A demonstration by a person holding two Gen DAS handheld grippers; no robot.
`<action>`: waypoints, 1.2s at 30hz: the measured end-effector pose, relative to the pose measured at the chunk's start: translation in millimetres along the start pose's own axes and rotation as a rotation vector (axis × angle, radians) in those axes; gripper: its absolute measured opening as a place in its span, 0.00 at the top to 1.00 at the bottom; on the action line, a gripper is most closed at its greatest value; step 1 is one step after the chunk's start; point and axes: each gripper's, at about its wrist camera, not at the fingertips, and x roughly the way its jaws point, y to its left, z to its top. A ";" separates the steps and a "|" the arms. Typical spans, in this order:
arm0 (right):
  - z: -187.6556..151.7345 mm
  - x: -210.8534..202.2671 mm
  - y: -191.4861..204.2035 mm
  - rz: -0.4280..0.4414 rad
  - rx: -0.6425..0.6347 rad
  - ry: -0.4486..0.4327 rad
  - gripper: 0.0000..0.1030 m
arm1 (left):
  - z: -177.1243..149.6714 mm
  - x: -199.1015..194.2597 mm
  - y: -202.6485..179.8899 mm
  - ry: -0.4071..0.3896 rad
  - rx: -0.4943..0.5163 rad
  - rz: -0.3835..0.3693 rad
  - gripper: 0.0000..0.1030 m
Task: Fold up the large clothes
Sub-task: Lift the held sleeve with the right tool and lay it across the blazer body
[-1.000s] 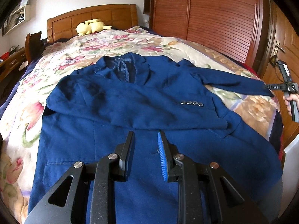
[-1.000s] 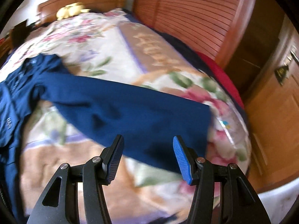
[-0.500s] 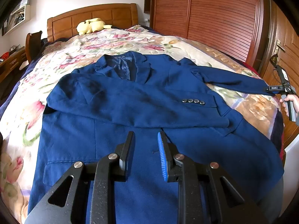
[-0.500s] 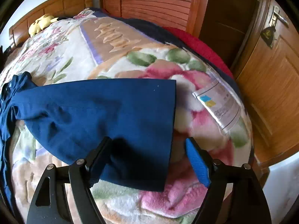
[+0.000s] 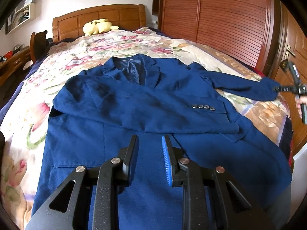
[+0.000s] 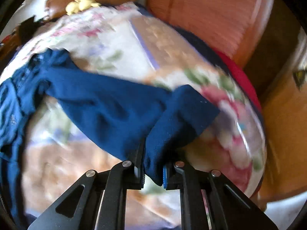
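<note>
A navy blue jacket (image 5: 134, 115) lies face up on the bed, its left sleeve folded across the chest. My left gripper (image 5: 149, 138) hovers over the jacket's lower front, open with nothing between its fingers. The other sleeve (image 5: 245, 88) stretches out to the right, where my right gripper (image 5: 278, 89) holds its end. In the blurred right wrist view the jaws of the right gripper (image 6: 152, 164) are closing, with the bunched cuff (image 6: 184, 111) pinched between the pads and raised off the blanket.
A floral blanket (image 5: 76, 71) covers the bed, with a wooden headboard (image 5: 99, 21) and a yellow plush toy (image 5: 97, 25) at the far end. A slatted wooden wardrobe (image 5: 220, 19) and a door (image 5: 295, 44) stand on the right. A chair and desk (image 5: 17, 61) stand on the left.
My right gripper went from wide open around the sleeve end to closed on the cuff, and the cuff lifted and bunched. The left gripper and the jacket body stayed still.
</note>
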 end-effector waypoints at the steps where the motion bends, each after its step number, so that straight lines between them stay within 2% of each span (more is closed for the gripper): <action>1: 10.2 -11.5 9.5 0.007 -0.017 -0.029 0.88 | 0.1 -0.5 1.1 -0.002 -0.002 0.002 0.75; 11: 121.3 -136.4 143.4 0.051 -0.263 -0.309 0.88 | 2.7 -17.8 21.0 -0.047 -0.043 0.010 0.75; 14: 143.2 -168.5 187.6 0.080 -0.331 -0.370 0.88 | 4.5 -22.2 27.1 -0.061 -0.054 0.015 0.75; 19: 156.7 -215.0 252.9 0.151 -0.399 -0.452 0.88 | 5.2 -30.3 39.0 -0.082 -0.083 0.019 0.75; 23: 149.9 -241.0 300.1 0.225 -0.465 -0.491 0.88 | 5.1 -39.5 53.4 -0.104 -0.108 0.037 0.75; 28: 112.6 -252.1 336.8 0.321 -0.554 -0.473 0.88 | 2.7 -51.5 74.8 -0.126 -0.165 0.036 0.75; 31: 92.7 -246.6 349.2 0.356 -0.585 -0.432 0.88 | 0.7 -55.2 84.3 -0.130 -0.184 0.054 0.75; 36: 65.5 -226.5 350.7 0.416 -0.559 -0.299 0.87 | 0.9 -55.5 91.8 -0.134 -0.203 0.069 0.75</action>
